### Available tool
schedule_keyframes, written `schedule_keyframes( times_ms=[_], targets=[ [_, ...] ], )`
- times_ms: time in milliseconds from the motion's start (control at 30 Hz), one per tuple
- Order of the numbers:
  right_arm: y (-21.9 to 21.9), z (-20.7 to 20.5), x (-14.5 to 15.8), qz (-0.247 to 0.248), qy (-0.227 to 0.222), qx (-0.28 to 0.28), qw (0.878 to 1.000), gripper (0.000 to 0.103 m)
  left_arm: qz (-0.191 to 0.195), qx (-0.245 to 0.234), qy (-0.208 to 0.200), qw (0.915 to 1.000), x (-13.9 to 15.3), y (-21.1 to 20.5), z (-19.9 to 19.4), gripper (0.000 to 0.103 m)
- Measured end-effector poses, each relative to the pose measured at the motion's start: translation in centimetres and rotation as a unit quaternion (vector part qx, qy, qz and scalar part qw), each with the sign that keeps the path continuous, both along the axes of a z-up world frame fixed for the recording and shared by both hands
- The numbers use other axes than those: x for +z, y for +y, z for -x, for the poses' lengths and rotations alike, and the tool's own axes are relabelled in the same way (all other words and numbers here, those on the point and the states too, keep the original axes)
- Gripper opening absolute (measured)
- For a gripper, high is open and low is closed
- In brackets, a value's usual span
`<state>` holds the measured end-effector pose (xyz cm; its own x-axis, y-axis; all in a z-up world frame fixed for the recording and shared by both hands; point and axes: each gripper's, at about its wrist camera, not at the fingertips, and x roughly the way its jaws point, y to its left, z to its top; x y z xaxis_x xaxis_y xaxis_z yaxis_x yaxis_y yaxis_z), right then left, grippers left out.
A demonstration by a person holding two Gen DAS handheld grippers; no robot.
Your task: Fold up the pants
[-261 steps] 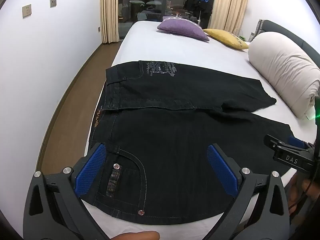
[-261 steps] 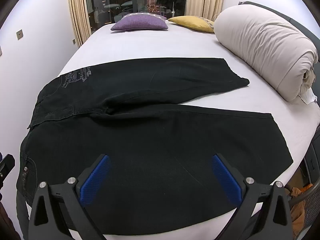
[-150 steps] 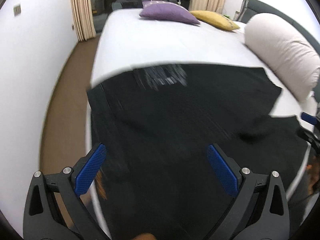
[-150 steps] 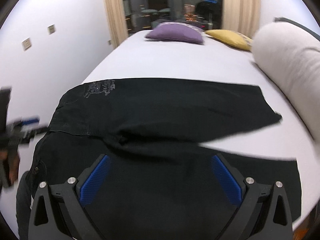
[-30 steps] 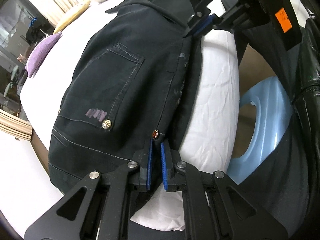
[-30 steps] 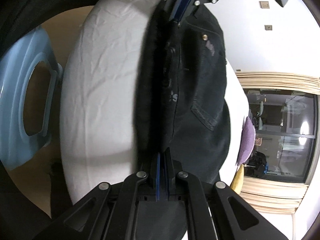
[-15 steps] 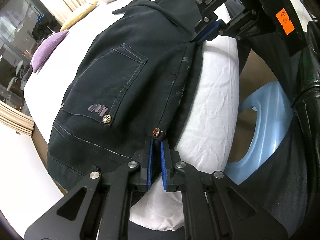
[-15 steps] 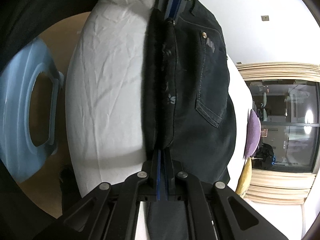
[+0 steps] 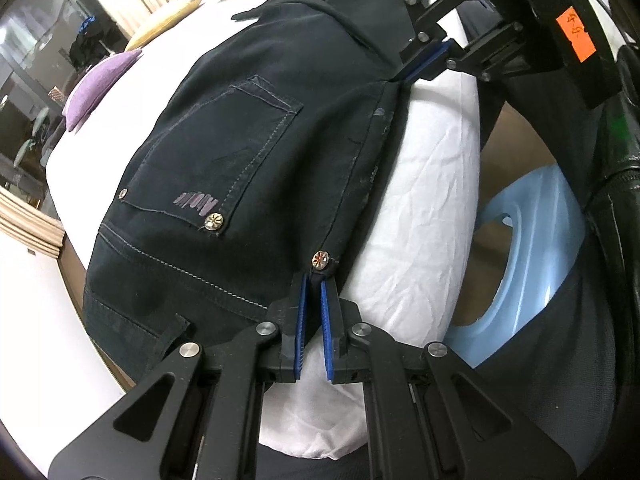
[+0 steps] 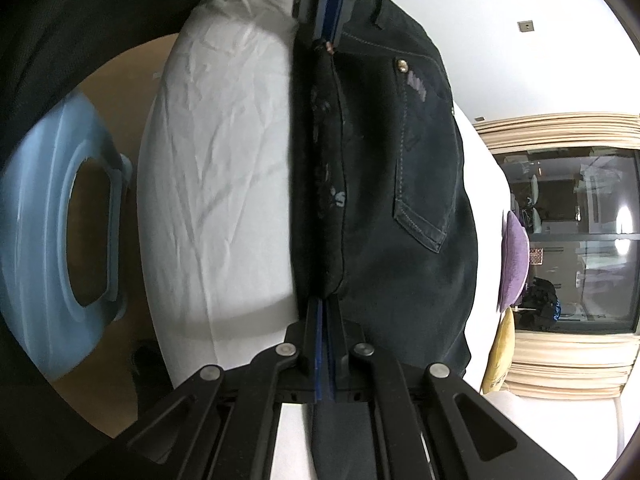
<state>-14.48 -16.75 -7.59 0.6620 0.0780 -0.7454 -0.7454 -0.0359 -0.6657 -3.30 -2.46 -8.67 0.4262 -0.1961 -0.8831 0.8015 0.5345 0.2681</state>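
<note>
The left gripper [image 9: 313, 280] is seen pressed together on a corner of the black pants [image 9: 248, 152], just below a metal rivet [image 9: 321, 259] on the near edge. The right gripper [image 10: 325, 302] is likewise clamped on the same long edge, further along it, so that the cloth is stretched in a straight line between the two pinches. In the left view the right gripper [image 9: 424, 65] appears at the far end of that edge; in the right view the left gripper [image 10: 330, 20] appears at the top, closed on the cloth.

The edge is probably held taut at both ends so that the layers stay aligned while the fold is drawn over. The pants are draped across the rounded edge of a white bed [image 9: 432, 184], one back pocket [image 9: 224, 160] facing up, the rest lying away over the mattress. Beyond, a purple cushion [image 9: 100, 84] and a yellow cushion [image 9: 168, 20] are seen. A pale blue plastic stool [image 9: 532, 248] stands on the floor beside the bed.
</note>
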Motion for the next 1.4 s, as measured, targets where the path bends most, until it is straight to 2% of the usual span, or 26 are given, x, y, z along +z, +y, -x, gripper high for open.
schedule_keyframes(
  times_ms=[133, 233, 300, 400, 500, 600, 633, 700, 733, 767, 800, 833, 867, 900, 933, 967, 1000, 1033, 1133, 1167, 1200, 1300, 1400],
  targets=[
    [0.0, 0.1, -0.5, 0.006, 0.009, -0.004, 1.0, 0.004, -0.009, 0.009, -0.003, 0.9999, 0.5, -0.2, 0.0, 0.007],
    [0.1, -0.1, -0.4, -0.003, 0.019, -0.017, 1.0, 0.005, -0.001, 0.019, 0.017, 0.9997, 2.0, -0.2, -0.1, 0.008],
    [-0.1, -0.2, -0.2, -0.014, 0.026, -0.027, 0.999, 0.006, 0.023, 0.031, 0.035, 0.9986, 3.6, 0.2, -0.5, 0.008],
    [-0.3, -0.1, -0.1, -0.027, 0.032, -0.037, 0.998, 0.006, 0.073, 0.051, 0.039, 0.9952, 6.1, 0.1, -1.4, 0.008],
    [-0.4, 0.1, -0.1, -0.039, 0.037, -0.046, 0.997, 0.006, 0.132, 0.083, 0.036, 0.9871, 7.4, -1.3, -3.6, 0.008],
    [-0.6, 0.2, 0.0, -0.055, 0.041, -0.06, 0.996, 0.006, 0.16, 0.115, 0.035, 0.9798, 6.3, -4.2, -6.1, 0.008],
    [-0.8, 0.3, 0.1, -0.061, 0.042, -0.066, 0.995, 0.006, 0.164, 0.125, 0.047, 0.9774, 5.4, -5.3, -7.0, 0.008],
    [-1.1, 0.3, 0.4, -0.078, 0.046, -0.079, 0.993, 0.006, 0.143, 0.157, 0.089, 0.973, 1.8, -7.2, -8.6, 0.008],
    [-1.4, 0.3, 0.6, -0.089, 0.048, -0.089, 0.991, 0.009, 0.125, 0.169, 0.099, 0.9726, 0.2, -7.9, -8.8, 0.008],
    [-1.6, 0.2, 0.9, -0.099, 0.053, -0.098, 0.989, 0.012, 0.126, 0.171, 0.085, 0.9734, -0.1, -8.3, -8.6, 0.008],
    [-2.1, -0.1, 1.5, -0.116, 0.064, -0.115, 0.985, 0.024, 0.127, 0.174, 0.078, 0.9733, 0.0, -8.4, -8.4, 0.008],
    [-2.9, -0.8, 2.6, -0.145, 0.079, -0.139, 0.976, 0.047, 0.129, 0.178, 0.078, 0.9724, 0.1, -8.4, -8.3, 0.008],
    [-3.7, -1.6, 3.7, -0.18, 0.102, -0.162, 0.965, 0.058, 0.135, 0.184, 0.085, 0.9699, 0.1, -8.3, -8.4, 0.008],
    [-4.9, -2.6, 5.1, -0.223, 0.128, -0.186, 0.948, 0.072, 0.146, 0.191, 0.093, 0.9661, 0.1, -8.0, -8.5, 0.008],
    [-7.0, -4.5, 7.0, -0.291, 0.155, -0.227, 0.916, 0.073, 0.155, 0.196, 0.1, 0.9632, 0.0, -7.8, -8.7, 0.008],
    [-8.3, -6.1, 8.0, -0.322, 0.162, -0.258, 0.896, 0.073, 0.165, 0.203, 0.109, 0.9589, -0.1, -7.5, -9.0, 0.008],
    [-10.3, -8.7, 9.0, -0.353, 0.164, -0.309, 0.868, 0.073, 0.173, 0.209, 0.115, 0.9554, -0.3, -7.4, -9.2, 0.008],
    [-11.8, -10.7, 9.6, -0.371, 0.157, -0.348, 0.847, 0.073, 0.18, 0.217, 0.122, 0.9517, -0.3, -7.4, -9.5, 0.008],
    [-17.6, -17.9, 10.9, -0.434, 0.125, -0.473, 0.757, 0.073, 0.186, 0.228, 0.125, 0.9475, -0.4, -7.5, -10.0, 0.008],
    [-19.4, -20.3, 10.9, -0.44, 0.112, -0.517, 0.726, 0.073, 0.188, 0.232, 0.125, 0.9461, -0.4, -7.6, -10.1, 0.008],
    [-20.7, -22.5, 10.7, -0.442, 0.103, -0.55, 0.701, 0.073, 0.19, 0.236, 0.125, 0.9447, -0.7, -7.0, -10.2, 0.008],
    [-23.5, -28.1, 9.3, -0.445, 0.091, -0.616, 0.644, 0.073, 0.201, 0.248, 0.13, 0.9388, -1.0, -6.5, -10.5, 0.008],
    [-24.1, -32.1, 7.0, -0.422, 0.085, -0.657, 0.619, 0.073, 0.209, 0.252, 0.135, 0.9352, -1.4, -5.4, -10.5, 0.008]
  ],
)
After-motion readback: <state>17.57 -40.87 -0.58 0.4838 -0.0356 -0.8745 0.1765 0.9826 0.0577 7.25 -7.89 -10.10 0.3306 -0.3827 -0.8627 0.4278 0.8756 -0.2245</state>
